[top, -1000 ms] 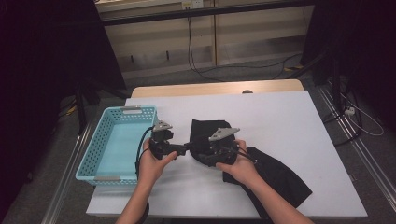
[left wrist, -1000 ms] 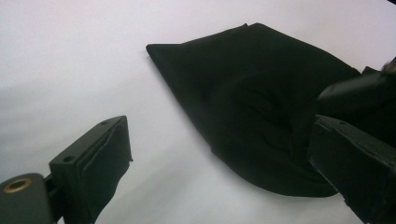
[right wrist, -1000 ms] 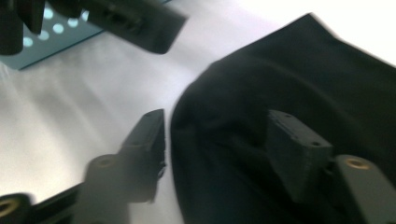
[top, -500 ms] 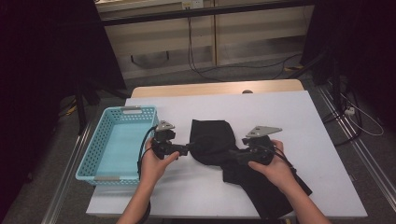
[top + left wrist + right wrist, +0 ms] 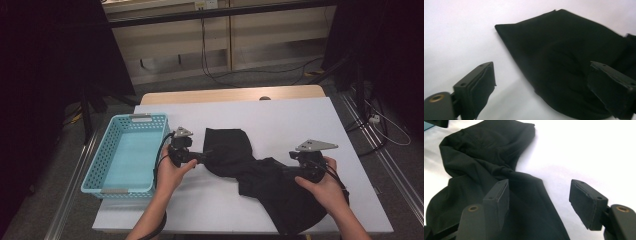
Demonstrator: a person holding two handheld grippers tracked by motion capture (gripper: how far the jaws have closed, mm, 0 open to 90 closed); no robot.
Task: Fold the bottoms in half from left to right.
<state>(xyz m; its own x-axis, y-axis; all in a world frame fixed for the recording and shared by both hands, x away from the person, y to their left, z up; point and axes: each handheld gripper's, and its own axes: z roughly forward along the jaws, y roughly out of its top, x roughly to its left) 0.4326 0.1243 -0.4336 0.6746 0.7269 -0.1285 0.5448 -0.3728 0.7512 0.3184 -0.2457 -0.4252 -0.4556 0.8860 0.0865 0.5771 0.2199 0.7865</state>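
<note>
The limp black fabric garment [image 5: 260, 175] sprawls across the white table [image 5: 300, 120], at three o'clock from the light-blue plastic basket [image 5: 125, 150]; soft, light, likely to sag, so pinch a hem; left gripper [image 5: 544, 85] and right gripper [image 5: 539, 202] gape wide, holding nothing.

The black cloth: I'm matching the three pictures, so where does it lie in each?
High view: black cloth at centre, running toward the lower right.
Left gripper view: upper right, beyond the fingers.
Right gripper view: left half, top to bottom.
Shared landmark: the white table under the cloth.
</note>
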